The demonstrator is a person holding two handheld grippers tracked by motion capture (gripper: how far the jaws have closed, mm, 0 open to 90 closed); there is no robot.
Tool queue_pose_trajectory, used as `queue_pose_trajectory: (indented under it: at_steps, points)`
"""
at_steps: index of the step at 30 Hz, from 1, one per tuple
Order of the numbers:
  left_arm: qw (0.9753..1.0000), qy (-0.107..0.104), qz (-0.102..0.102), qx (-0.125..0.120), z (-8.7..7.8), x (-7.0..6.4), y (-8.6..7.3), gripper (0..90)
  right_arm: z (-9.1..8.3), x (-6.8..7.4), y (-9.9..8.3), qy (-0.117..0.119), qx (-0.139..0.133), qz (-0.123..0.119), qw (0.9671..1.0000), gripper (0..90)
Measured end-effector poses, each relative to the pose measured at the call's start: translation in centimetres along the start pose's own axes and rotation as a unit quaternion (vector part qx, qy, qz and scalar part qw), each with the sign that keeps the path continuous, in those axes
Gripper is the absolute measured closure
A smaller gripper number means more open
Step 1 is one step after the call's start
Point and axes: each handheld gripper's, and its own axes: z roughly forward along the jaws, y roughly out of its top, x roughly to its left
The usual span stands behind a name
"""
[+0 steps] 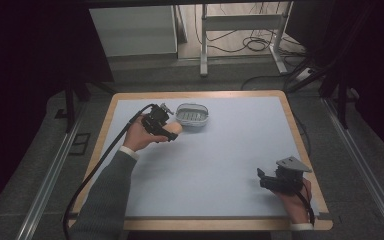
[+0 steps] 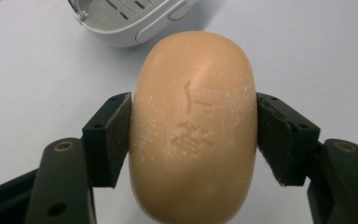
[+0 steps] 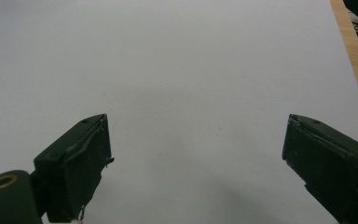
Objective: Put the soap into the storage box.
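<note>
Gripping a tan soap bar [image 2: 193, 126], the left hand-held gripper [image 2: 193, 140] has its jaws pressed on the bar's two long sides, pads touching it left & right. Bar sits lengthwise between the jaws w/ its far end sticking out past the tips; faint stamped marks & whitish scuffs on its top face. Below it is the pale blue sheet covering the bench [image 2: 37, 70]; can't tell if the bar touches the sheet or is lifted.

Just beyond the bar's far end, slightly left in the left gripper view, is a white soap dish [image 2: 126, 21] w/ slotted grey inner tray; near the bar but apart from it. In the high view the left hand-held gripper [image 1: 172, 131] holds the soap bar [image 1: 174, 129] just beside the near-left rim of the soap dish [image 1: 192, 115], hand wrapped round the body, cable trailing back off the bench's left edge.

Right hand-held gripper [image 3: 196, 158] is well apart from all that, jaws spread wide, nothing btwn them, bare sheet ahead & a strip of wooden bench edge [image 3: 354, 60] to its right. High view puts it [image 1: 261, 177] at the near right corner of the bench [image 1: 220, 165], grey three-cornered plate on top, jaws pointing left.
</note>
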Motion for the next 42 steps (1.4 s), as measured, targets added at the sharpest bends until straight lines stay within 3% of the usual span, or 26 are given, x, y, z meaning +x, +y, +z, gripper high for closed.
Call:
queue_pose_trajectory:
  at_steps: [21,42]
  points:
    - [1.0,-0.006,0.0,0.007,1.3,0.7,1.9,32.1,-0.1,-0.1,0.0,-0.005,-0.002,-0.003,1.0,7.7]
    - [0.9996,-0.013,0.021,0.016,3.3,1.2,5.7,32.2,-0.1,-0.4,0.0,-0.004,-0.004,0.001,1.0,7.6]
